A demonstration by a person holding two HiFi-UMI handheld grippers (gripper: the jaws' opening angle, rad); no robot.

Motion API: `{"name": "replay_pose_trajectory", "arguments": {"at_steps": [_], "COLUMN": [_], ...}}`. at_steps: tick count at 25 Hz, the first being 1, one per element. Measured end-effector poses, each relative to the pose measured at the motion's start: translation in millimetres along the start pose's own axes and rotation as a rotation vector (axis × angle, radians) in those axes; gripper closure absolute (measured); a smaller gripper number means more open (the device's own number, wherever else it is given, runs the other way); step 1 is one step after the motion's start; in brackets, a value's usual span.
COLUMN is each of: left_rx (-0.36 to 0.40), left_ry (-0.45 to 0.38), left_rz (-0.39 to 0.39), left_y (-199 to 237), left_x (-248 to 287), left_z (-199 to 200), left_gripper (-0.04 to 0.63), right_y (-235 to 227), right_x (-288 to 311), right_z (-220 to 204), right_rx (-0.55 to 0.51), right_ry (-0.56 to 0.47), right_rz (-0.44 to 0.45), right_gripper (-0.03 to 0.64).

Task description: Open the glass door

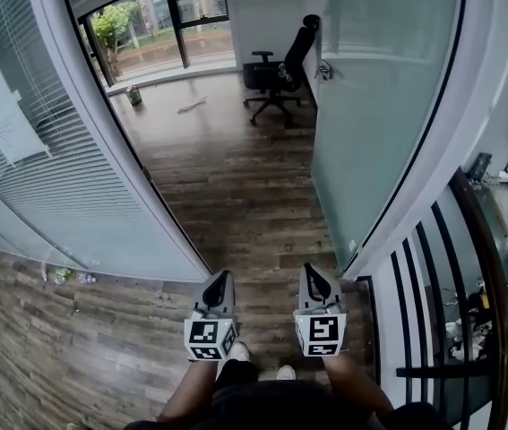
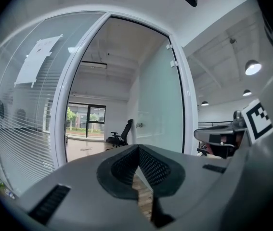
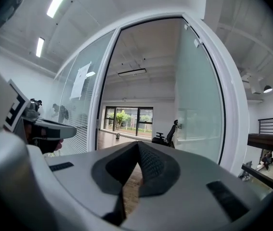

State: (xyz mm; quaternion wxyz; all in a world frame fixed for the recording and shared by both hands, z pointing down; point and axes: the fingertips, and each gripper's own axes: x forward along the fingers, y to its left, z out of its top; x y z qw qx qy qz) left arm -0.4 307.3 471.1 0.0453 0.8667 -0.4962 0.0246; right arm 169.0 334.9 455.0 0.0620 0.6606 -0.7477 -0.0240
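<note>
Doorway scene, seen from above and from both grippers. The glass door (image 1: pixel 379 106), a frosted pane in a white frame, stands swung inward at the right of the open doorway, its handle (image 1: pixel 323 72) on the far edge. Left of the door, across the opening, a glass partition (image 1: pixel 30 150) with horizontal blinds carries a paper notice (image 1: pixel 3 106). A wooden plank floor (image 1: pixel 236 186) runs past the door into the room beyond. An office chair (image 1: pixel 280 70) stands near the door's far edge, and beyond the door a dark-framed window (image 1: pixel 159 25) shows greenery. Right of the door, outside the room, runs a black railing (image 1: pixel 433 285).

The left gripper (image 1: pixel 216 289) and the right gripper (image 1: pixel 314 285) are held side by side just short of the door's near edge, each pointing level through the opening, well apart from the pane. In the left gripper view the jaws are pressed together at the tips with nothing between them, and the door (image 2: pixel 160 105) lies to their right. The right gripper view shows the same: tips meeting, nothing gripped, the door (image 3: pixel 196 100) to their right.
</note>
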Motion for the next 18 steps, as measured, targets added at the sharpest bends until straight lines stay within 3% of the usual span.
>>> {"name": "replay_pose_trajectory", "arguments": {"at_steps": [18], "left_rx": [0.009], "left_ry": [-0.005], "left_rz": [0.004], "left_y": [-36], "left_x": [-13], "left_z": [1], "left_gripper": [0.592], "right_y": [-12], "right_x": [-32], "right_z": [10], "right_rx": [-0.007], "right_ry": [-0.041], "right_rz": [0.027], "right_gripper": [0.601]}}
